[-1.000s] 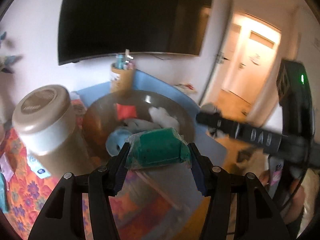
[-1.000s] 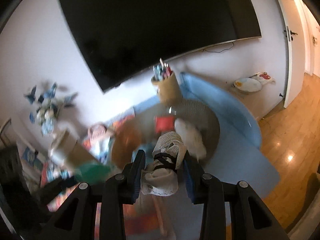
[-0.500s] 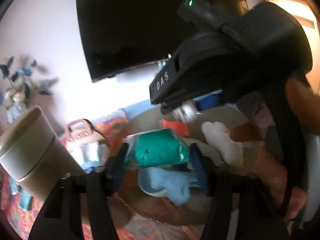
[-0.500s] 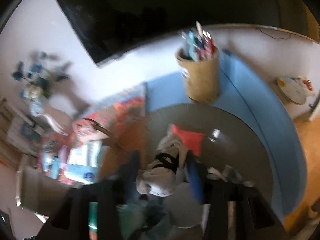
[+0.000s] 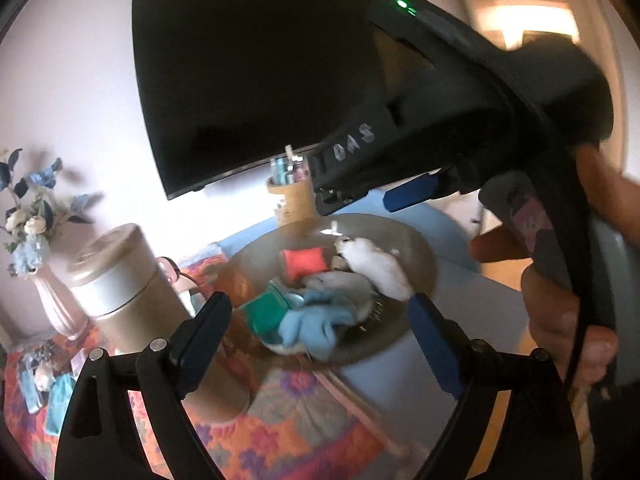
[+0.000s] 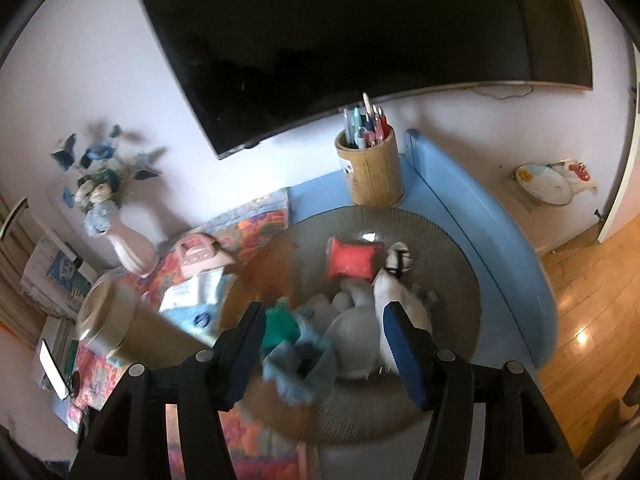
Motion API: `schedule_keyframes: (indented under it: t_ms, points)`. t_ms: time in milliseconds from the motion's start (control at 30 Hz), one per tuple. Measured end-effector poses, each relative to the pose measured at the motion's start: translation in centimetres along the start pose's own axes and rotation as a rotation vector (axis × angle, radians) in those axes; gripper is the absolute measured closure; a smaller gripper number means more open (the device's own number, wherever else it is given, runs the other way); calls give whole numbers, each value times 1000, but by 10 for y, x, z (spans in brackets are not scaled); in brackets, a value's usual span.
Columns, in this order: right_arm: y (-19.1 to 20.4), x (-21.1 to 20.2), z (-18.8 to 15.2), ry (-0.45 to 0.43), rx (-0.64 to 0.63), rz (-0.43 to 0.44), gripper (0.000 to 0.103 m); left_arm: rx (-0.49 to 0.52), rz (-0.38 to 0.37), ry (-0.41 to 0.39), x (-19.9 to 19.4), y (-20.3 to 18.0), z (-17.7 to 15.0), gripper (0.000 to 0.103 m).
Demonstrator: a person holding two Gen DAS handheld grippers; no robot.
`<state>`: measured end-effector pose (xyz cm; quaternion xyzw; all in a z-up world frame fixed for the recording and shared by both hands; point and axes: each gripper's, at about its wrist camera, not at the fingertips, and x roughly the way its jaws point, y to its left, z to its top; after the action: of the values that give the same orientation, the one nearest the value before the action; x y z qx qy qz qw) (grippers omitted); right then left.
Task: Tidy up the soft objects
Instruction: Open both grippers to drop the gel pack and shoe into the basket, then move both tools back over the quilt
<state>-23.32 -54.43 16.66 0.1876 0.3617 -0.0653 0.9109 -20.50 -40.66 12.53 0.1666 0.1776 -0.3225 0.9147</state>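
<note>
Both bundles have left your tongs since a second ago: the green pouch (image 5: pixel 267 311) and the white rolled cloth (image 6: pixel 394 260) now lie in the round bowl (image 6: pixel 452 240) on the table (image 6: pixel 460 184), among a red cushion (image 6: pixel 352 262) and a light blue cloth (image 5: pixel 316 322). Your left tongs (image 5: pixel 316 344) have just been opening and stand wide with nothing between them. Your right tongs (image 6: pixel 328 350) have also just been opening, about halfway apart and empty, hovering over the bowl. Your right hand (image 5: pixel 560 312) grips its handle at the edge of the left view.
</note>
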Motion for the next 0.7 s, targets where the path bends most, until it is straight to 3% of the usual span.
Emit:
schedule_keyframes:
  t_ms: [33, 100, 133, 300, 433, 600, 700]
  points:
    - [6, -9, -9, -13, -10, 10, 40, 9, -3, -5, -13, 2, -2, 14]
    - [19, -23, -28, -32, -38, 32, 23, 40, 63, -32, -40, 14, -8, 14]
    - [26, -30, -39, -43, -57, 44, 21, 54, 98, -50, -57, 26, -13, 14]
    - [71, -57, -93, -85, -156, 229, 21, -26, 153, -28, -111, 99, -34, 13]
    - [134, -59, -118, -74, -286, 335, 20, -133, 260, 21, -138, 177, -54, 13]
    - [241, -11, -127, 48, -385, 443, 20, -278, 421, 107, -149, 284, -82, 10]
    - [298, 59, -128, 195, -338, 393, 20, -424, 500, 192, -135, 349, -118, 9]
